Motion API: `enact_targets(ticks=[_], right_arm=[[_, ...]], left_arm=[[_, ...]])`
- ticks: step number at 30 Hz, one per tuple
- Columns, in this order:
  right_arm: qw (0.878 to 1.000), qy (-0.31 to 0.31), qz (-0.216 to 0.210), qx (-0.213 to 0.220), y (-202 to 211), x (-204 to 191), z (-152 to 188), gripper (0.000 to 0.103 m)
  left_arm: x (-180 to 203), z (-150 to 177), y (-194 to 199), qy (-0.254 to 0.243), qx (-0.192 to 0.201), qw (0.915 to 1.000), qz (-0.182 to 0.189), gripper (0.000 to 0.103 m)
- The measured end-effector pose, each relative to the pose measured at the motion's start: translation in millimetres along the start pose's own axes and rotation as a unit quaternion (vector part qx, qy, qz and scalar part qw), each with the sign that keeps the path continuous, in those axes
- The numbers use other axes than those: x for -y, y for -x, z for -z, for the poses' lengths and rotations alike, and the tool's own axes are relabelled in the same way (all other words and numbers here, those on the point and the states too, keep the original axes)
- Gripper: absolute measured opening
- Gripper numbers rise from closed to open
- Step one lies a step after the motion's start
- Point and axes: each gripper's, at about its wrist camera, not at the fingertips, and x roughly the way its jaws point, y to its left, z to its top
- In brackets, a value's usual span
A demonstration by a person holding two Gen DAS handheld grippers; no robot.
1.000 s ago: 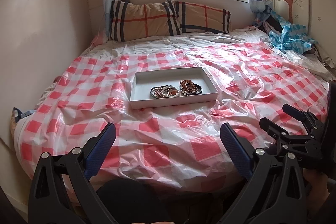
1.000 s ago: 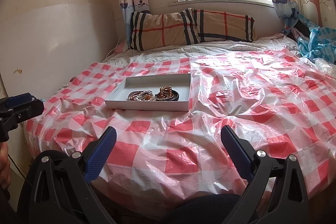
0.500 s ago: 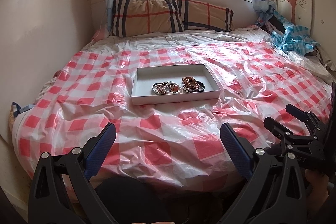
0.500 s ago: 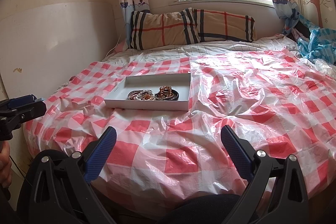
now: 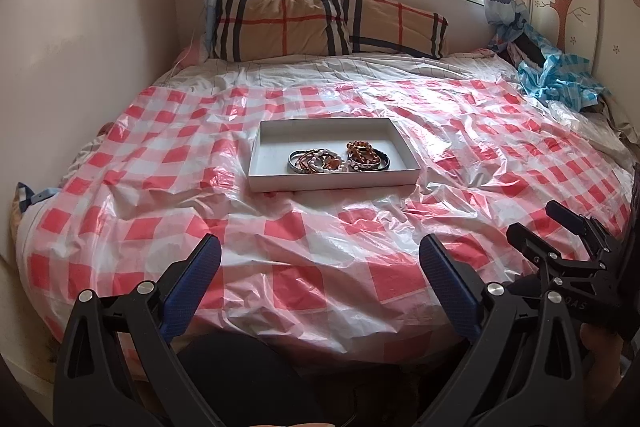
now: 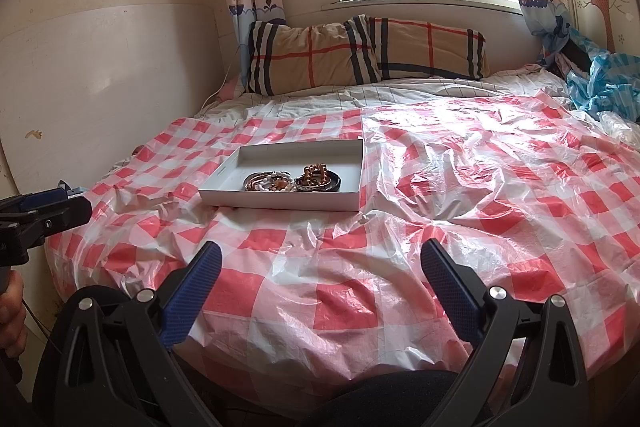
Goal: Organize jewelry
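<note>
A shallow white tray lies on the bed's red-and-white checked plastic sheet. Inside it, toward the near right, sit a pile of bracelets with white beads and a dark bangle with amber beads. My left gripper is open over the bed's near edge, well short of the tray, with nothing between its blue pads. My right gripper is open too, with nothing in it, to the right of the left one; its fingers show at the left wrist view's right edge.
Two plaid pillows lean under the window at the bed's head. A blue crumpled cloth lies at the far right. A pale wall panel bounds the bed's left side. The checked sheet is wrinkled.
The left wrist view has tilted up and drawn slightly toward the tray. The right gripper has barely moved. Both stay open.
</note>
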Motion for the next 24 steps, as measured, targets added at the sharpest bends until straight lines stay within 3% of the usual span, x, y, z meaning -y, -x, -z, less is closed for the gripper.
enact_targets(ticks=[24], right_arm=[[1.000, -0.002, -0.001, -0.002, -0.6, 0.4, 0.4, 0.095]], left_arm=[[-17.6, 4.0, -28.8, 0.017, -0.025, 0.9993, -0.024, 0.095]])
